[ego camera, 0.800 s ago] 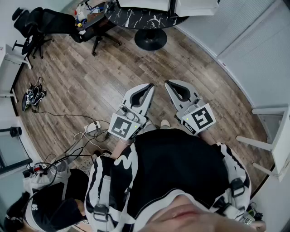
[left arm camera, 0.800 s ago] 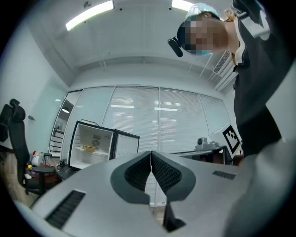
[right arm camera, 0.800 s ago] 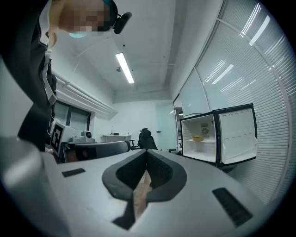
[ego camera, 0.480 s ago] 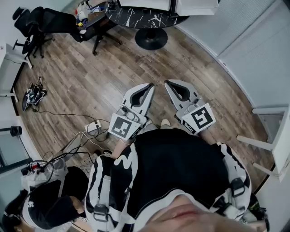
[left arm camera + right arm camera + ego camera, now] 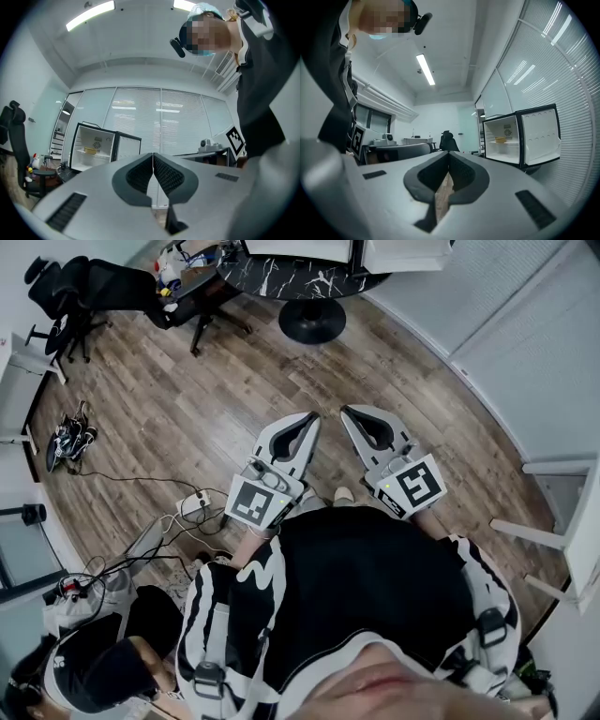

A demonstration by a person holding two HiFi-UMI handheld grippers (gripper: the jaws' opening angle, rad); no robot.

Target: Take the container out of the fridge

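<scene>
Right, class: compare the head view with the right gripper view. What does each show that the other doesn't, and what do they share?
Only the head view: loose cables on the floor and a second person crouching at the lower left.
Only the right gripper view: the open fridge with a yellow container on its shelf, and a ceiling light.
Both: the right gripper, jaws shut with nothing between them, and the left gripper beside it.

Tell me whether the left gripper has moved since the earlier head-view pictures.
No. The left gripper sits at the same spot, its shut tips pointing toward the round black table base exactly as before.
</scene>
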